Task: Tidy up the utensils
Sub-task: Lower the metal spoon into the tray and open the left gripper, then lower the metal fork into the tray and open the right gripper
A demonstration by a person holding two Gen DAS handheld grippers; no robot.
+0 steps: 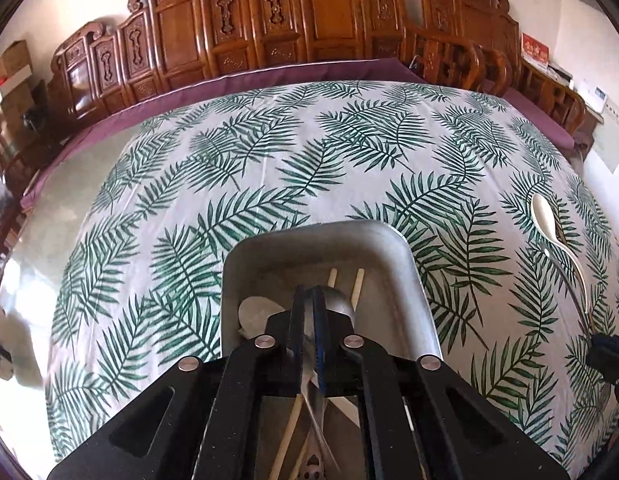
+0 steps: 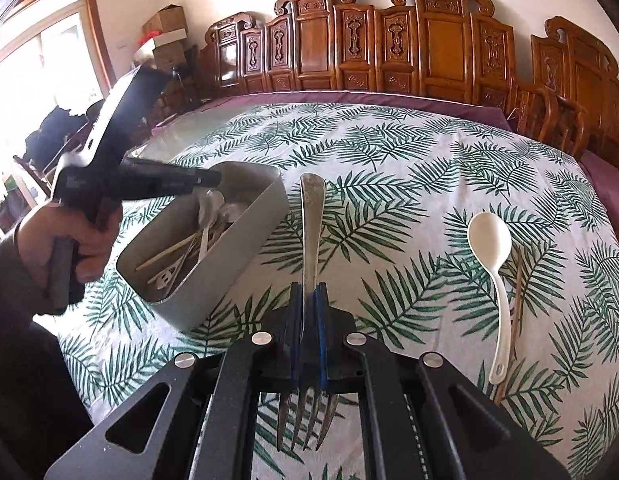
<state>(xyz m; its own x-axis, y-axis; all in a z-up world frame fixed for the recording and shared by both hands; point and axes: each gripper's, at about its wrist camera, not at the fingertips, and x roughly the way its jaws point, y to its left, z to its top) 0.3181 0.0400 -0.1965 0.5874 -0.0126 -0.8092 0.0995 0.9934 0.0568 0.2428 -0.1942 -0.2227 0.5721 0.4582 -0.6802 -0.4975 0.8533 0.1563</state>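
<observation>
My left gripper hangs over a grey metal bin, shut on a metal spoon. The spoon's bowl shows just past the fingertips and its handle runs back between the pads. In the bin lie wooden chopsticks and a white spoon. In the right wrist view a hand holds the left gripper with its tip above the bin. My right gripper is shut on a metal fork, handle pointing away, tines toward the camera, above the cloth.
A leaf-print tablecloth covers the table. A white plastic spoon and a wooden chopstick lie loose on it, right of the fork. Carved wooden chairs line the far side, and cardboard boxes are stacked at the back left.
</observation>
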